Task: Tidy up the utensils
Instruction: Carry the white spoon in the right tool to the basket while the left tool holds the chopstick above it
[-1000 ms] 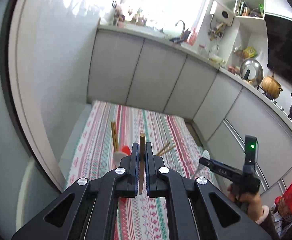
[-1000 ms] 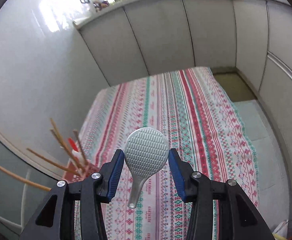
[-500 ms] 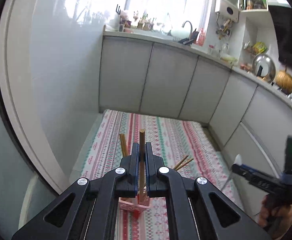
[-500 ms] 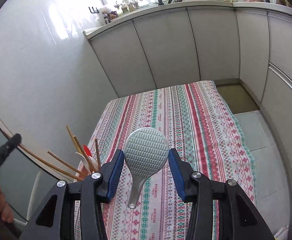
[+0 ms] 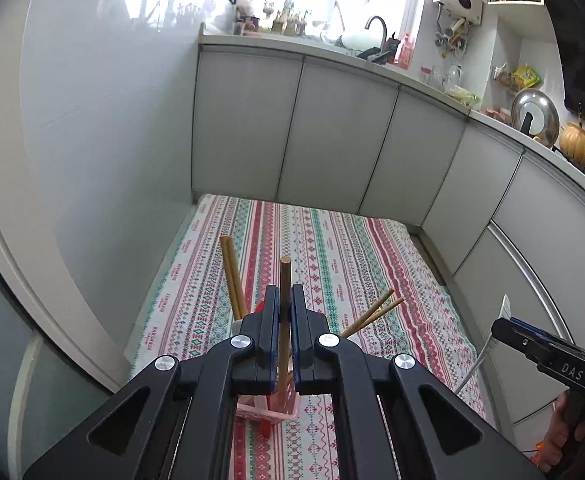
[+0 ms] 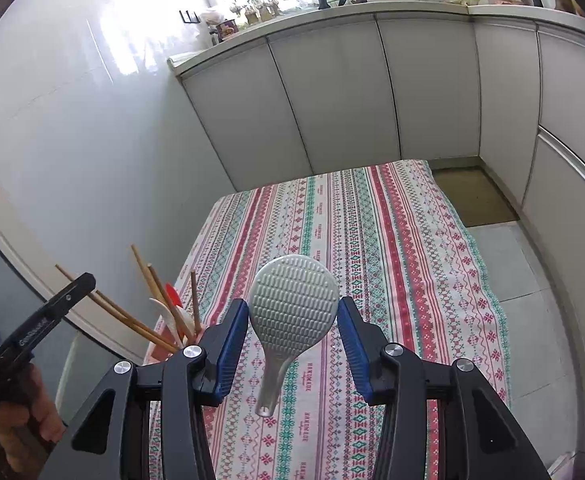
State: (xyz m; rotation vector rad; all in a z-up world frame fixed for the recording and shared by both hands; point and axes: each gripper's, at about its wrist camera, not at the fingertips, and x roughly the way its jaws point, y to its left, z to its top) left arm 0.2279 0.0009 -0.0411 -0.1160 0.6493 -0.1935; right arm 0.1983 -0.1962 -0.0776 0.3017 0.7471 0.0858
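My left gripper (image 5: 285, 300) is shut on a wooden chopstick (image 5: 284, 280) and holds it upright over the pink utensil basket (image 5: 270, 410). The chopstick's lower end reaches down into the basket. Other chopsticks (image 5: 232, 276) lean in the basket. My right gripper (image 6: 293, 308) is shut on a grey rice paddle (image 6: 292, 308), gripped at the sides of its dimpled head, handle down, above the cloth. In the right wrist view the basket's chopsticks (image 6: 148, 280), a white spoon (image 6: 168, 314) and a red utensil (image 6: 173, 294) stand at the lower left, beside the left gripper (image 6: 72, 288).
A striped red, green and white tablecloth (image 6: 372, 240) covers the table. White wall panels rise on the left, grey cabinet doors (image 5: 332, 132) behind and to the right. The right gripper with its paddle (image 5: 504, 312) shows at the right edge of the left wrist view.
My left gripper has come down over the basket with the chopstick, whose lower end now enters it. My right gripper has kept the paddle and drifted slightly; the left gripper has come into its view.
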